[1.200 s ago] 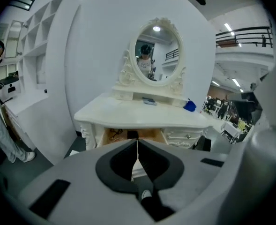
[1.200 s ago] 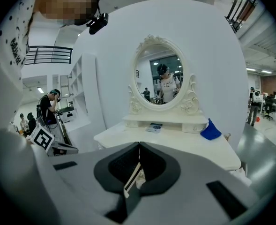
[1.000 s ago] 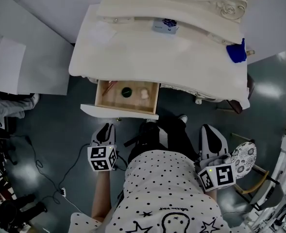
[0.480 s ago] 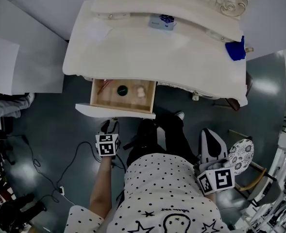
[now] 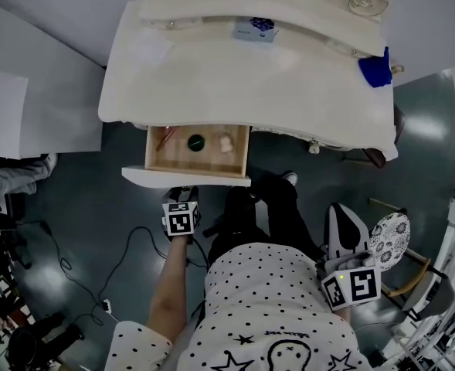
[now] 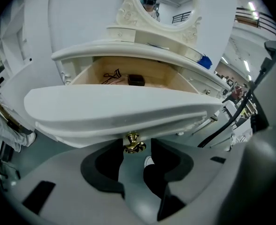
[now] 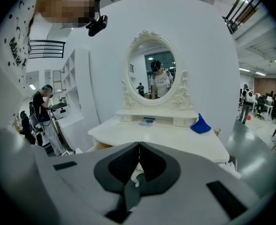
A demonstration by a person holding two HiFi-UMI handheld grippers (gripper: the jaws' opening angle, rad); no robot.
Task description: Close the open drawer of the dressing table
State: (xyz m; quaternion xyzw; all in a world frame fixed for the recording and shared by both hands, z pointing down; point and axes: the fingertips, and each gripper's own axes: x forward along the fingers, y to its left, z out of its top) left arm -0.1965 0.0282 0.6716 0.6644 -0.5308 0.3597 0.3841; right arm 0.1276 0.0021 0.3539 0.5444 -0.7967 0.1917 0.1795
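We were still lining up to close it. The drawer (image 6: 119, 111) stood pulled out of the bench (image 5: 242, 83), and its brass knob (image 6: 133, 143) sat untouched between the opening jaws of our left hand-held gripper (image 6: 137, 147). The next move, we judged, was a straight push on the drawer front. Our right hand-held gripper (image 7: 138, 150) hung closed, well apart.

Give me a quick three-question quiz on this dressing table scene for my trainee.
1. True or false: the drawer of the dressing table is fully shut.
2. What lies at the tabletop's right end in the head view? A) a blue cloth B) a red mug C) a laptop
3. Which gripper is up at the drawer's gold knob?

Key: 1. False, it stands open. 2. A. 3. The left gripper; its jaws are opening, with the knob between them but not gripped.
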